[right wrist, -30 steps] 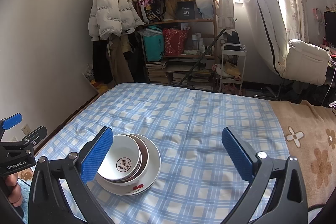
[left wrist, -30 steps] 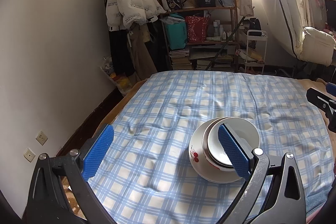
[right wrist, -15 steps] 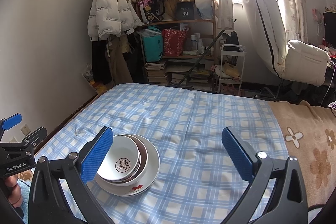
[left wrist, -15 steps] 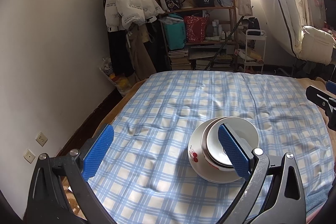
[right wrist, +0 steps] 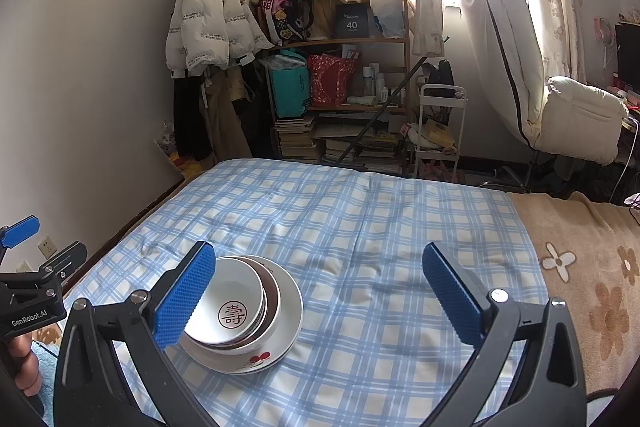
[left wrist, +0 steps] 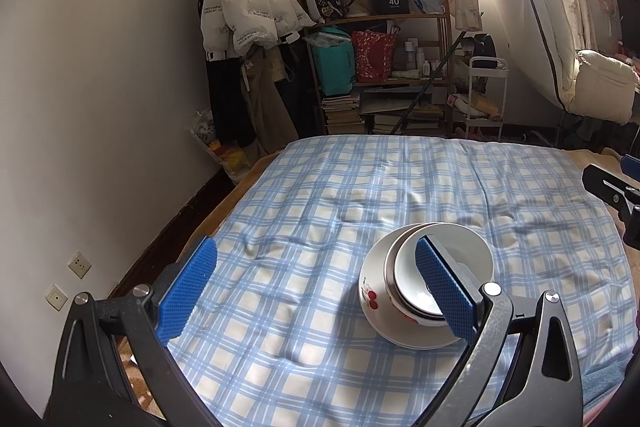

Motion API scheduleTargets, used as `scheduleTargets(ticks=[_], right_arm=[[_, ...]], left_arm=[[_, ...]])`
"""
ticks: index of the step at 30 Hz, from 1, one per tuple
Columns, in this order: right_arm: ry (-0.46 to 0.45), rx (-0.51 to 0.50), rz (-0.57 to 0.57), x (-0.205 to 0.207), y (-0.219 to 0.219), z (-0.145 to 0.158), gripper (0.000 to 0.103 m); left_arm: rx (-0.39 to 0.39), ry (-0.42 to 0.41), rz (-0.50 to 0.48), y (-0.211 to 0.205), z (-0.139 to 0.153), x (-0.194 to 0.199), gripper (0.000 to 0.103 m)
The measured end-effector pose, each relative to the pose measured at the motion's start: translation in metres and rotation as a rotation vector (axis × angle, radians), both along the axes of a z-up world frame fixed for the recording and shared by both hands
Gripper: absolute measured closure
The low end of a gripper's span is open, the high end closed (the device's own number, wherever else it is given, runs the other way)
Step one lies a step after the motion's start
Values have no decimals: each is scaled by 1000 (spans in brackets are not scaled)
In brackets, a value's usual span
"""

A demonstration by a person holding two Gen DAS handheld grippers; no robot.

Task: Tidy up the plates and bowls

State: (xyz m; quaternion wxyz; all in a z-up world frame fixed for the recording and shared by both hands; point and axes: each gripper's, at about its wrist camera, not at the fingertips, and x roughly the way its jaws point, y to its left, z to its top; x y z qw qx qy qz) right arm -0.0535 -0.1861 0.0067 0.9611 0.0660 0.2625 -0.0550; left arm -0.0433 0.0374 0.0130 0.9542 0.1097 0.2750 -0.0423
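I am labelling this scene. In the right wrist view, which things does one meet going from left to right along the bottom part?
left gripper → stack of bowls on the plate → blue checked sheet → brown flowered blanket

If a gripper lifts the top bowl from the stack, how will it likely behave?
The top bowl looks like glazed ceramic, so probably stiff, slippery and breakable. It sits tilted in the bowl below, so it may slide out easily.
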Motion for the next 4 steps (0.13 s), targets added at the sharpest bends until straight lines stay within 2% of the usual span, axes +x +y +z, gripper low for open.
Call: scheduleTargets(ticks=[4], right_arm=[[0,0,0,0,0,0,0]], left_arm=[[1,0,0,0,0,0,5]])
